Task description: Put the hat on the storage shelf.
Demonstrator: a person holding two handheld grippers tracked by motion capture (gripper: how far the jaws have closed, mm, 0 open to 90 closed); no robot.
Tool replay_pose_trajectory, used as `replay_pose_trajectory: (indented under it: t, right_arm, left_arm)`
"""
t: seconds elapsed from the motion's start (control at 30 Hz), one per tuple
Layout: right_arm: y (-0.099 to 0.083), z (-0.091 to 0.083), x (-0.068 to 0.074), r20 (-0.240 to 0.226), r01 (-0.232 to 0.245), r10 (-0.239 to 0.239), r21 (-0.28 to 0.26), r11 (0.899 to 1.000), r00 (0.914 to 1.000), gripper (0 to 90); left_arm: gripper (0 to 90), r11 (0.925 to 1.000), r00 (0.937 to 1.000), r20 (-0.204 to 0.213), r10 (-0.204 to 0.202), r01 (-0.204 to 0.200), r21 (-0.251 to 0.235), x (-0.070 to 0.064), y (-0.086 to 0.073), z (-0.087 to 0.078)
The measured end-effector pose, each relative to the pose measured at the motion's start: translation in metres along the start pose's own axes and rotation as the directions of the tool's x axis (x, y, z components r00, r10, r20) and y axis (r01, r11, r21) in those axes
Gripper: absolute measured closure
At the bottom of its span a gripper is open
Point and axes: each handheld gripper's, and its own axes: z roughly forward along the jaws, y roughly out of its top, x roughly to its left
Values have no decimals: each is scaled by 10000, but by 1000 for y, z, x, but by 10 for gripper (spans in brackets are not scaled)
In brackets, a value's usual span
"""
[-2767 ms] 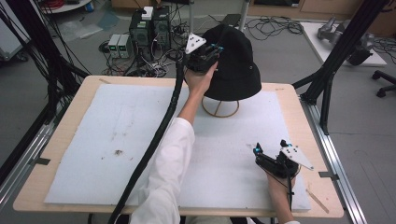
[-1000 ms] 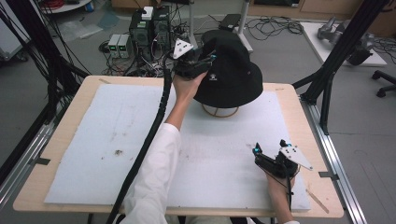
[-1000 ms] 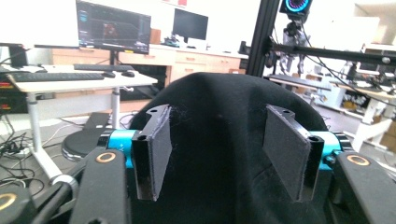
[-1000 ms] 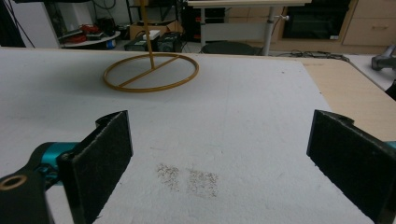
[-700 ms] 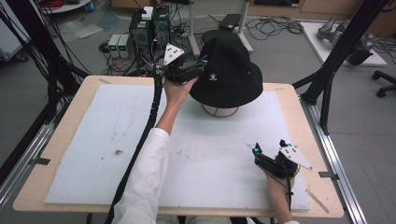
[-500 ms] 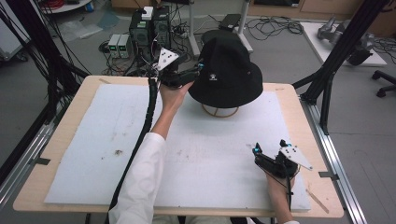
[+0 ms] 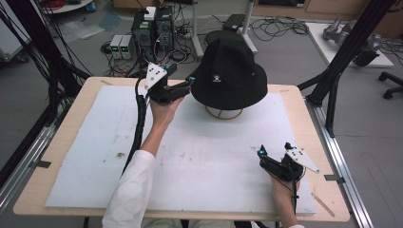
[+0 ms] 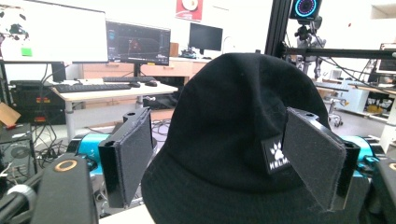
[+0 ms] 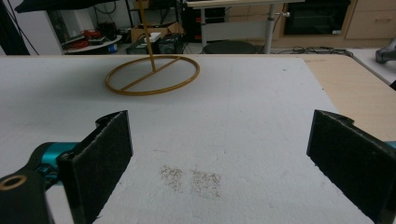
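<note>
Here, a black bucket hat point(image 7: 229, 71) is seen perched on a gold wire stand point(image 7: 223, 113) at the far middle of the white foam mat point(image 7: 85, 156) that covers the wooden table point(image 7: 304, 107). The left gripper point(image 7: 190, 81) is held raised at the hat's left side, just beside its brim, by a hand point(image 7: 163, 109) in a white sleeve point(image 7: 129, 194). In the left gripper view the hat point(image 8: 233, 140) is framed between the 2 black padded jaws, which are spread wide; whether the pads are touching the fabric cannot be told from that view, and in the high view the tips are seen at the brim's edge without a clear grip. A small white paw logo point(image 8: 275, 156) is visible on the hat's crown, next to the pad on the picture's right. The right gripper point(image 7: 273, 153) is rested low on the mat near the table's near right corner, well apart from the hat, with its jaws open wide and nothing held between them. In the right gripper view the stand's ring base point(image 9: 152, 74) is seen on the mat beyond the jaws, and a faint brown smudge point(image 9: 191, 179) is seen on the foam between them.
</note>
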Motion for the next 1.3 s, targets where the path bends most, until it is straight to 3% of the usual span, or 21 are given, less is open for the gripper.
replay_pose_trajectory:
  t: [0.6,0.8,0.97,1.1,1.3]
  right_arm:
    - [0,-1,1,33,-50,50,50,10000,10000,59]
    - [0,-1,1,31,-24,24,47,10000,10000,59]
    - [-1,0,2,-33,93,-92,140,9999,10000,59]
    - [-1,0,2,-26,85,-85,145,9999,10000,59]
    - [-1,0,2,13,65,-65,137,9999,10000,59]
  left_arm:
    - [234,9984,9991,-239,359,-348,451,10,-17,-47]
    - [232,9987,9977,-621,274,-246,447,18,-21,-66]
    - [229,9976,9957,-808,443,-397,573,25,-26,-83]
    - [223,9961,9925,-1047,635,-566,677,30,-31,-100]
    - [217,9969,9853,-1630,514,-408,677,37,-43,-123]
